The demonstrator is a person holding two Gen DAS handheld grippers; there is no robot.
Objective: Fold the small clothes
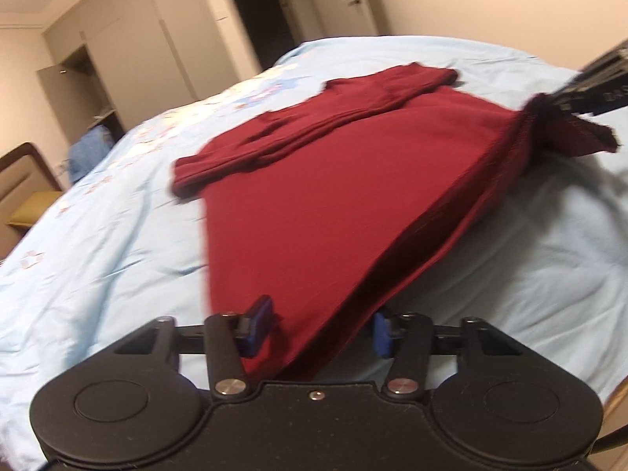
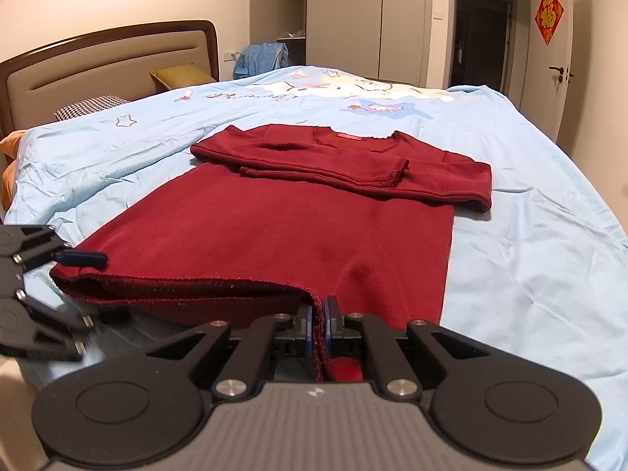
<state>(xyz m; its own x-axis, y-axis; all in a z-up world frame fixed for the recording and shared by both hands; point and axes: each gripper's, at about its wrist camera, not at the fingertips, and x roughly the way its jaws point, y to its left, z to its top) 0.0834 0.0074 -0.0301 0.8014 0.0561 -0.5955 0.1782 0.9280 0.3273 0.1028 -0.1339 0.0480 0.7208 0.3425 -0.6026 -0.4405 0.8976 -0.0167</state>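
1. My right tongs (image 2: 318, 325) are clamped on the near hem of the dark red top (image 2: 298, 227); the blue pads (image 2: 308, 327) press together with a fold of cloth between them.
2. My left tongs (image 1: 320, 329) stand apart, one blue pad over the cloth and one under the lifted edge (the left view is blurred, so I cannot say for sure whether either pad touches the fabric).
3. The top lies on the light blue bed cover (image 2: 530, 243), collar at the far end, both sleeves (image 2: 353, 172) folded across the chest.
4. The near hem is raised off the cover between my two tongs, with the left corner beside the left tongs' upper finger, seen at the left edge of the right view.
5. Beyond the bed stand a padded headboard (image 2: 98, 66), a grey wardrobe (image 2: 365, 19) with one door open, and a white door (image 2: 549, 59) with a red paper decoration (image 2: 548, 13) on it.
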